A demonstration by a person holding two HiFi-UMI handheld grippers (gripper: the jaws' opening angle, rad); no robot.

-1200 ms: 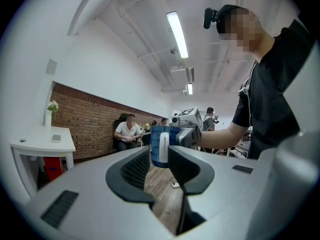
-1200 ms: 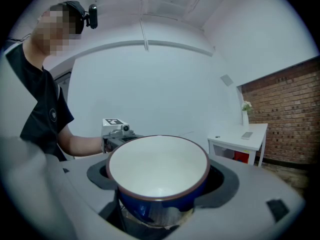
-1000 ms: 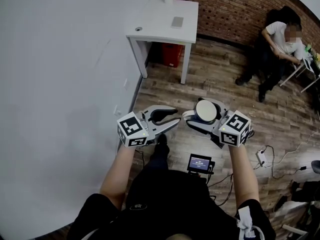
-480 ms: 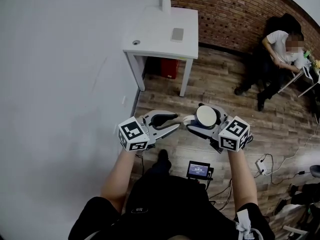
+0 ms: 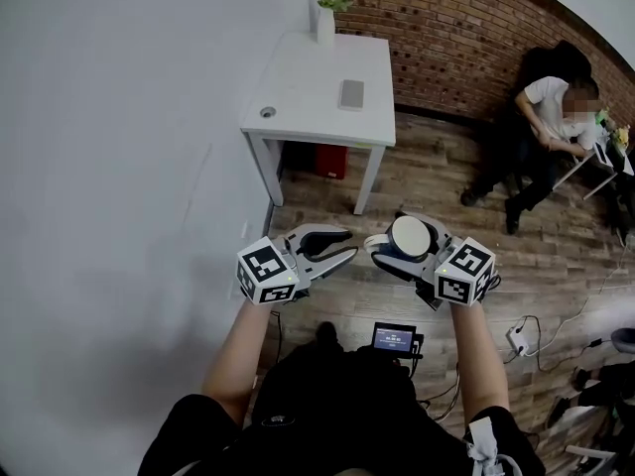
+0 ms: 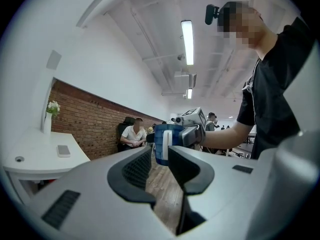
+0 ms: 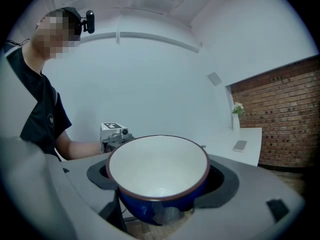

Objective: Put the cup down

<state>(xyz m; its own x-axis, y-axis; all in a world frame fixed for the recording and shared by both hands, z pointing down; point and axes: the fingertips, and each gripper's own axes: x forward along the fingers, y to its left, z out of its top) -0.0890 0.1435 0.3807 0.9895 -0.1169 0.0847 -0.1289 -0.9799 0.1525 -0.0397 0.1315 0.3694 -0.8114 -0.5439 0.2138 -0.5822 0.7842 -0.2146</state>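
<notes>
I am holding the cup (image 7: 157, 169) in my right gripper (image 5: 395, 236). Its fingers (image 7: 227, 176) are gripping the cup from both sides. The cup is blue outside and white inside, and it is sitting upright in the air above the wood floor (image 5: 427, 181). My left gripper (image 5: 351, 244) is hanging just beside it. Its fingers (image 6: 132, 171) are standing a little apart and gripping nothing. The white bench (image 5: 298, 77) is standing ahead of me, well apart from both grippers. Its left edge is running along the white wall (image 5: 119, 167), and its far end is sitting close to the brick wall (image 5: 446, 28). A stretch of open floor is lying between me and the bench's near edge. Most of the bench top is showing bare. A vase with flowers (image 5: 325, 13) is standing at the far corner. A flat grey thing (image 5: 351, 94) is lying near the right edge. A small round thing (image 5: 265, 112) is sitting by the near left corner. A red box (image 5: 332, 161) is sitting under the bench, between the legs. A person (image 5: 551, 107) is sitting by the brick wall on the right, well away from the bench. A power strip (image 5: 518, 340) and cables are lying on the floor at my right. A small screen (image 5: 395, 337) is showing just below my grippers, close to my body.
</notes>
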